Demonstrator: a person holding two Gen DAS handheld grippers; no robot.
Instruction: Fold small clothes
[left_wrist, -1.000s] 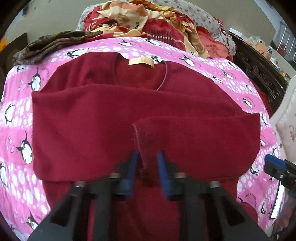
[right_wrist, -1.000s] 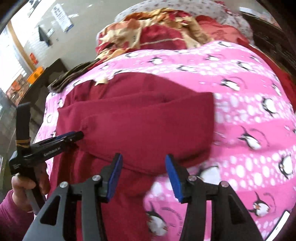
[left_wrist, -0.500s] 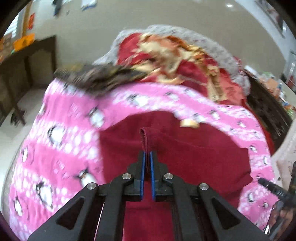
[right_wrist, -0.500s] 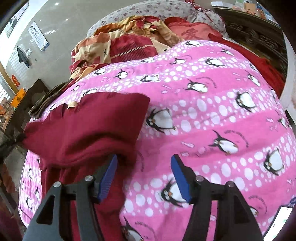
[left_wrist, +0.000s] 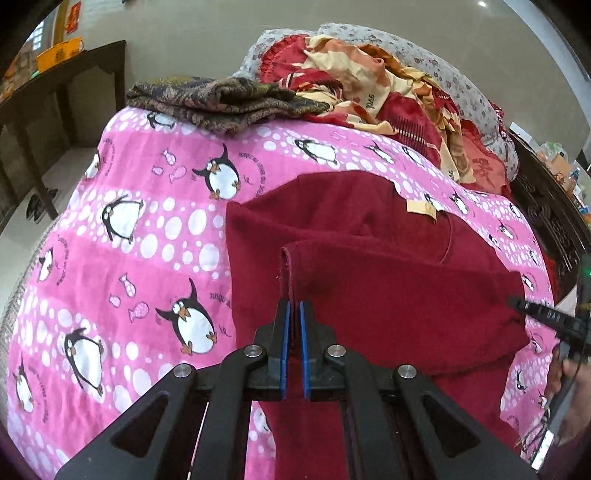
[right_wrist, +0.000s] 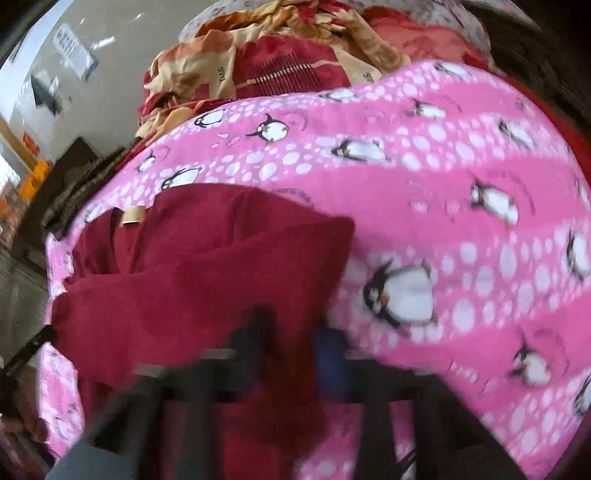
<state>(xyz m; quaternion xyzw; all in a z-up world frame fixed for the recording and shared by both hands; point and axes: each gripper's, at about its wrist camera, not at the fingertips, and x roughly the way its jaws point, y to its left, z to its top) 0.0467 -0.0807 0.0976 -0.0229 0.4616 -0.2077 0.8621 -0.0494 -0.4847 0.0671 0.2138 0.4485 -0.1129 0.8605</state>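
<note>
1. We are cataloguing a dark red garment, lying partly folded on the pink penguin blanket, its yellow neck label on the far side.
2. We are seeing the left tongs pinched narrow on a raised fold edge of the garment, on the near side of the label.
3. We are viewing the right tongs through heavy blur at the garment's right edge; we cannot tell whether they are wide or gripping cloth.
4. We are noting a dark patterned cloth and a heap of red-and-cream bedding beyond the label.
5. Risk, as we are judging it: the thin pinch is likely slipping if pulled fast, dropping the fold; uneven pulling between the two tongs is skewing the crease or dragging the blanket.
</note>
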